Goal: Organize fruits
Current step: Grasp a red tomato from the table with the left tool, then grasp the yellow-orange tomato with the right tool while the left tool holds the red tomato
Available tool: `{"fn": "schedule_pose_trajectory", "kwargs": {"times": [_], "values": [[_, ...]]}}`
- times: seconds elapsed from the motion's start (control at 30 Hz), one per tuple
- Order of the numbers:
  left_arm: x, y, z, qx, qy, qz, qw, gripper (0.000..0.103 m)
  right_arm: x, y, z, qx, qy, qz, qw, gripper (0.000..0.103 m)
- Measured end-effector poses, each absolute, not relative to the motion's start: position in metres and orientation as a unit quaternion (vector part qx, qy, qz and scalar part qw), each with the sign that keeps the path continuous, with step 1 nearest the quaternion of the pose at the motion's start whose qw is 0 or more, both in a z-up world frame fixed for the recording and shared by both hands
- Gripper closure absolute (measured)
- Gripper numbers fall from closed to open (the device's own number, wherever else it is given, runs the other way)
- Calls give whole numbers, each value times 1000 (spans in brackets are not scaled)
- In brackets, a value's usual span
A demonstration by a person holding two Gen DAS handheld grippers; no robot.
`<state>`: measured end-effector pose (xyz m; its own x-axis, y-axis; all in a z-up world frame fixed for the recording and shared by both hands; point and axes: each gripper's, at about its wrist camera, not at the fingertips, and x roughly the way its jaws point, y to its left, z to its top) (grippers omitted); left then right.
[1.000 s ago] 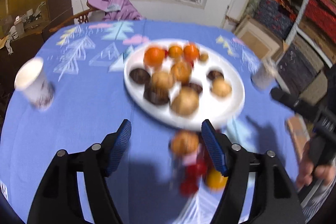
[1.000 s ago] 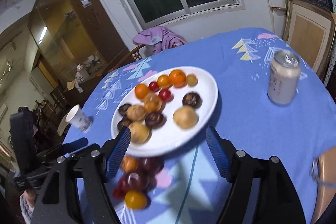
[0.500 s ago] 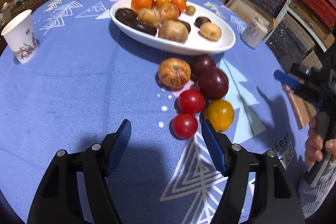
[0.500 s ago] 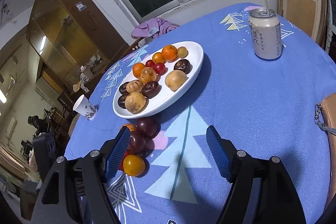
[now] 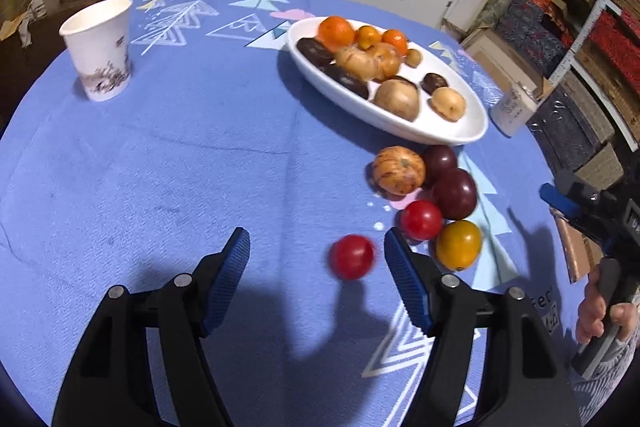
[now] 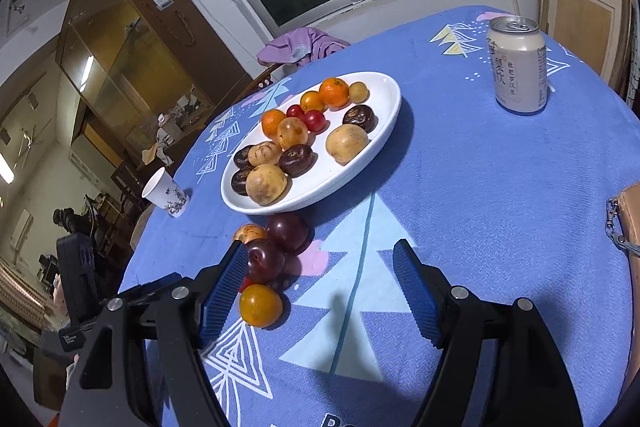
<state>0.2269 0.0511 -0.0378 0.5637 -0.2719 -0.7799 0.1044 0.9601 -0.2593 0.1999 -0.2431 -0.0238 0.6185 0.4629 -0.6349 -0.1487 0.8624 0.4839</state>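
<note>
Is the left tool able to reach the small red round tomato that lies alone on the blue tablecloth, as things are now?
Probably yes. The left tool is open, the small red round tomato lies just ahead between its fingertips, and nothing blocks it.

The counter (image 5: 160,167) is viewed from close above, obliquely downward, by both wrist cameras. The white plate (image 5: 400,129) (image 6: 384,131) and loose fruit are shared by both.

The desk (image 5: 192,163) wears a blue cloth printed with white, yellow and pale-blue triangle trees and pink clouds. The plate (image 5: 400,125) is white, its fruit orange, tan and dark brown. Beside it lie a red tomato (image 5: 352,257), a yellow one (image 5: 458,245) and a purple plum (image 5: 455,193). The paper cup (image 5: 100,47) is white (grey sketch low down). Both grippers carry blue ribbed pads (image 5: 234,277) on black
</note>
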Motion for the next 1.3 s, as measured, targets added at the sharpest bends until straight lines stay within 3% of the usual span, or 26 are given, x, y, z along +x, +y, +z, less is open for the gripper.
{"fn": "schedule_pose_trajectory", "kwargs": {"times": [0.13, 0.2, 0.43, 0.5, 0.83, 1.03, 1.1, 1.17, 1.3], "values": [[225, 40, -42, -68, 459, -112, 879, 39, 199, -234, -24, 179, 405, 183, 878, 27], [226, 39, -44, -69, 468, -115, 874, 55, 198, -231, -25, 174, 408, 187, 876, 27], [225, 39, -46, -63, 470, -110, 873, 56, 197, -222, -29, 163, 417, 196, 872, 27], [224, 38, -46, -54, 472, -106, 874, 63, 196, -219, -30, 159, 419, 199, 871, 27], [212, 45, -45, -47, 473, -102, 874, 77, 190, -172, -42, 115, 447, 243, 853, 27], [205, 49, -48, -56, 475, -109, 871, 77, 194, -151, -53, 99, 464, 240, 847, 28], [205, 48, -51, -57, 481, -116, 867, 77, 197, -147, -57, 97, 470, 239, 844, 32], [205, 45, -53, -52, 483, -118, 866, 77, 199, -145, -62, 97, 477, 238, 841, 45], [204, 45, -53, -51, 480, -116, 868, 77, 200, -144, -65, 95, 480, 240, 839, 61]]}}
